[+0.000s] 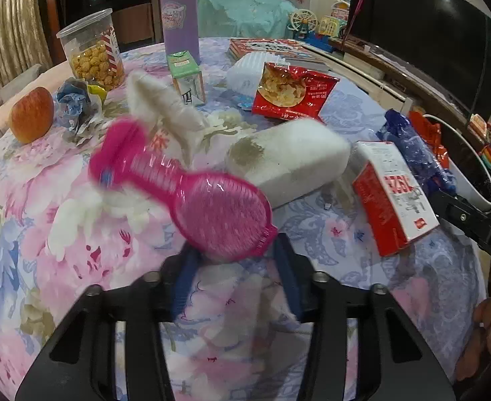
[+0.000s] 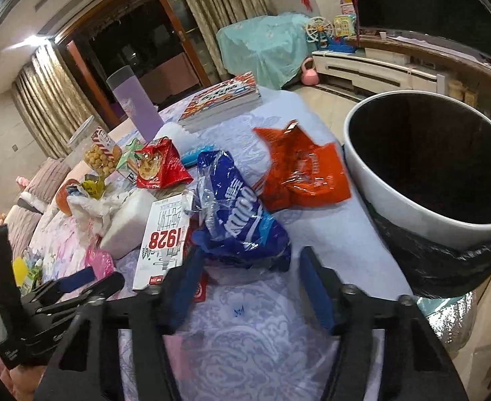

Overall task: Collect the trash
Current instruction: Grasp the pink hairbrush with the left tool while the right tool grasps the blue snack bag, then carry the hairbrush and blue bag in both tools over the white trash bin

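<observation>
My left gripper (image 1: pixel 237 267) is closed on the bottom of a crushed pink plastic bottle (image 1: pixel 192 190) and holds it over the floral tablecloth (image 1: pixel 44 234). My right gripper (image 2: pixel 249 280) is open, its blue fingers either side of a crumpled blue wrapper (image 2: pixel 238 210). An orange wrapper (image 2: pixel 305 170) lies beyond it. A white bin (image 2: pixel 412 180) with a black liner stands at the right table edge. A red and white milk carton (image 2: pixel 165 234) lies left of the blue wrapper; it also shows in the left wrist view (image 1: pixel 392 197).
A red snack bag (image 1: pixel 292 92), a green small carton (image 1: pixel 187 77), crumpled paper (image 1: pixel 75 107), an apple (image 1: pixel 31 113), a popcorn tub (image 1: pixel 91 50), a purple flask (image 1: pixel 180 16), a white block (image 1: pixel 289 157) and books (image 2: pixel 222 100) crowd the table.
</observation>
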The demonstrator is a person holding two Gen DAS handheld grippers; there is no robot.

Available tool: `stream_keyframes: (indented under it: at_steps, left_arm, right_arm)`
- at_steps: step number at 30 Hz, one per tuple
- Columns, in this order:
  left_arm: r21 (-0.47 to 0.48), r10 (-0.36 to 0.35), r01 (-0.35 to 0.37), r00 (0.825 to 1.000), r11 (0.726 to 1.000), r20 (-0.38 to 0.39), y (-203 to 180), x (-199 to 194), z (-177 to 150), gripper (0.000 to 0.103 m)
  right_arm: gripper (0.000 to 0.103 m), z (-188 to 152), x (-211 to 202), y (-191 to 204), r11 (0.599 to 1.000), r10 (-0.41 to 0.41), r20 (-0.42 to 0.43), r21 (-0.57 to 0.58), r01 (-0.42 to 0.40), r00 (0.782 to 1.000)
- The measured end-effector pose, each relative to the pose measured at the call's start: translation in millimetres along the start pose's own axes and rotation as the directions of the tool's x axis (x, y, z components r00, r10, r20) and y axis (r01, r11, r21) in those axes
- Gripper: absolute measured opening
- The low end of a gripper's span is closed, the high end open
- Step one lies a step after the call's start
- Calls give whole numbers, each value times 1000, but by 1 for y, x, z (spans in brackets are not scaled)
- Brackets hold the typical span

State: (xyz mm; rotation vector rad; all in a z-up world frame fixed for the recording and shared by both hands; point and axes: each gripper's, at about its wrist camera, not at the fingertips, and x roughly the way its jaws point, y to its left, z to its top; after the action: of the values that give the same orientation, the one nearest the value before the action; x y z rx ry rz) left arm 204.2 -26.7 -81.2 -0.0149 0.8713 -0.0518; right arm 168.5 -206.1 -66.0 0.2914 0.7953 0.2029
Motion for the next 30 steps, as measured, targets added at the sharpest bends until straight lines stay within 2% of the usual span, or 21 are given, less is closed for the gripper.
stream_keyframes:
  at_steps: [1, 3, 6, 18, 24, 30]
  left_arm:
    - [-1, -6, 6, 1000, 1000, 3, 1, -2, -1, 21]
    - [-1, -18, 18, 1000, 1000, 5, 3, -5, -3, 5]
    - [11, -32, 32, 999, 999, 17, 4, -12, -9, 4]
    - [30, -123, 121, 987, 992, 105, 8, -58, -29, 2]
    - [63, -188, 181, 972, 982, 140, -8, -77, -27, 2]
    - [103, -245, 232, 960, 967, 135, -32, -84, -26, 2]
  right_arm:
    - [49, 0, 0, 1, 1000, 1, 2, -3, -1, 1000]
    - [35, -2, -4, 2, 1000, 8, 16, -9, -8, 1000]
    - [30, -2, -7, 6, 1000, 18, 30, -16, -18, 999]
    - [26, -13, -40, 19, 999, 44, 100, -20, -42, 994]
    - [26, -16, -53, 18, 999, 34, 126, -12, -33, 991]
    - [26, -19, -69, 10, 1000, 15, 154, 3, -16, 988]
